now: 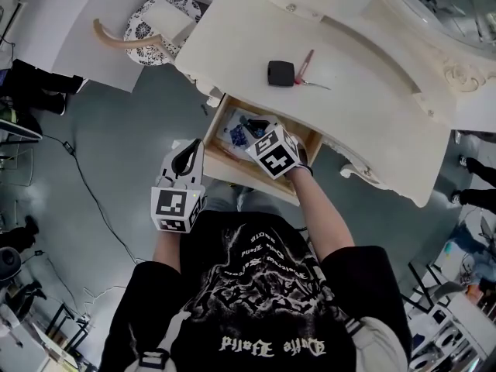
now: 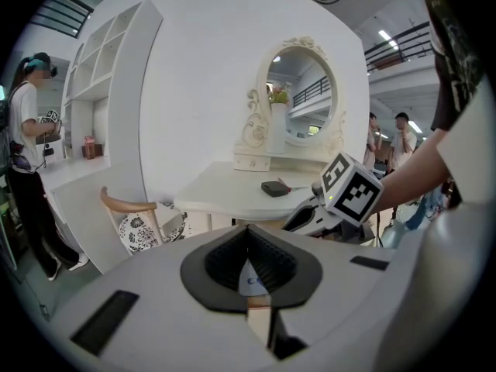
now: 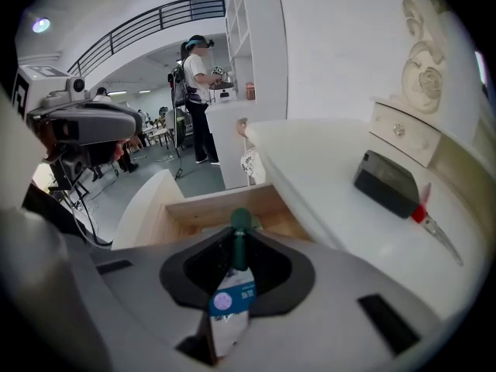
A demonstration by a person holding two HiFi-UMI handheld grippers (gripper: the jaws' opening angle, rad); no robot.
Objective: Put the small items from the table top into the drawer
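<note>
— How many small things lie on the table (image 1: 372,91)?
— Two: one black box (image 1: 280,73) and one red-handled tool (image 1: 307,64) just beside it.
— And the grippers?
— Two. The right gripper (image 3: 235,242) is clamped, jaws narrowly apart, on one small white bottle (image 3: 230,304) with a blue label and dark green cap, above the open drawer (image 3: 209,205). The left gripper (image 2: 248,281) is closed and empty.

Cream table (image 1: 364,115), green-capped white tube (image 3: 232,297)

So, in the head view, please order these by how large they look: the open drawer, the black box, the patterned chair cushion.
1. open drawer, partly covered by a gripper
2. patterned chair cushion, lower and farther away, so its real size is unsure
3. black box, clearly smallest
</note>
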